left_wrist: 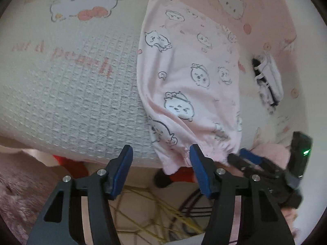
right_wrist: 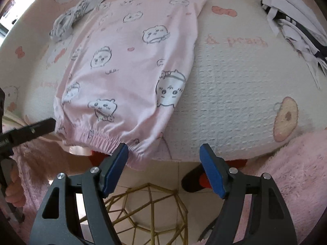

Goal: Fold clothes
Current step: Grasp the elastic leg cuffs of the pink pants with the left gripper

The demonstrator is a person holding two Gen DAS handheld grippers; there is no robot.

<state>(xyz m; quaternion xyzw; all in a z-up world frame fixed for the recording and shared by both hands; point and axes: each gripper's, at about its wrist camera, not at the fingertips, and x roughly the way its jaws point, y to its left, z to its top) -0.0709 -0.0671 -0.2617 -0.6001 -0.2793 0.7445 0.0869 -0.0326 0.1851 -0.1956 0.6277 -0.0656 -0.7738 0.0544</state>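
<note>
1. The pink pyjama trousers [right_wrist: 126, 69] lie on the bed [right_wrist: 235, 94], folded lengthwise so that 1 leg covers the other. The elastic waistband [right_wrist: 98, 136] sits at the near edge of the mattress, toward 6 o'clock in the right wrist view, and the cuffs reach away toward 12 o'clock.

2. That lengthwise fold looks like the only step done on this garment; I judge the crosswise folds, waistband up toward the cuffs, are yet to come.

3. The left tool [left_wrist: 161, 175] stands partly open with nothing between its blue pads; its right pad sits just beside the waistband corner (touching or not, I cannot tell).

4. The right tool [right_wrist: 163, 169] is spread wide and empty, its left pad just beside the waistband's other end, over the bed's edge with the floor and a gold wire stool [right_wrist: 147, 210] below.

5. With 1 tool at each end of the waistband, I would guess both are lining up to pinch it for the next fold.

6. More work waits: a crumpled grey garment [right_wrist: 71, 20] lies at 11 o'clock beyond the trousers, and a white and black garment [right_wrist: 294, 18] is heaped at 2 o'clock. Both are unfolded, so the task is in its early part.
</note>
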